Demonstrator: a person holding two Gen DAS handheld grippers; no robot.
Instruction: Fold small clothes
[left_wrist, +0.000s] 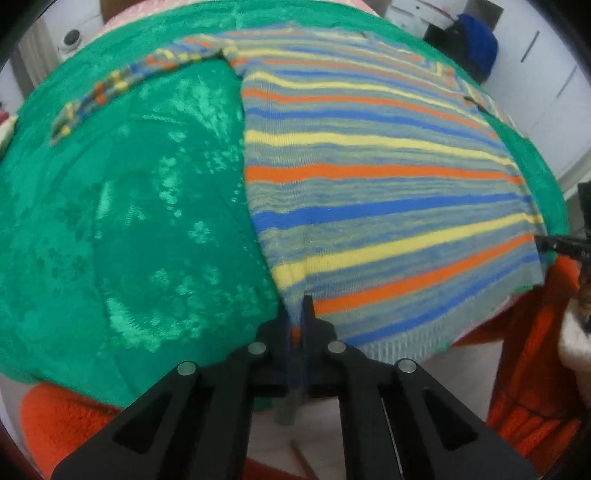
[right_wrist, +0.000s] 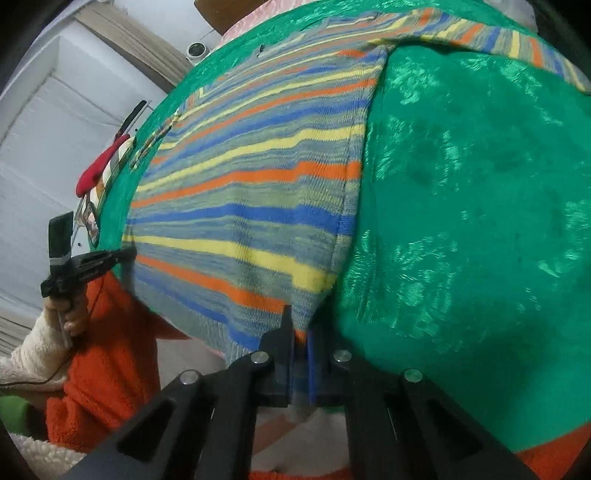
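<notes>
A small knitted sweater (left_wrist: 369, 166) with blue, yellow and orange stripes lies flat on a shiny green tablecloth (left_wrist: 129, 203). One sleeve (left_wrist: 122, 81) stretches out to the left. My left gripper (left_wrist: 297, 314) is shut on the sweater's near left hem corner, with fabric bunched between the pads. In the right wrist view the same sweater (right_wrist: 240, 203) fills the centre. My right gripper (right_wrist: 300, 332) is shut on its near right hem corner. The left gripper (right_wrist: 125, 254) shows at the sweater's far side, held by a hand in a cream sleeve (right_wrist: 33, 350).
The person's orange fleece garment (right_wrist: 103, 350) hangs below the table's near edge. A red object (right_wrist: 99, 170) and small items lie at the table's left rim. The green cloth (right_wrist: 461, 221) spreads wide to the right. White cabinets (left_wrist: 546, 74) and a blue bundle (left_wrist: 476, 40) stand behind.
</notes>
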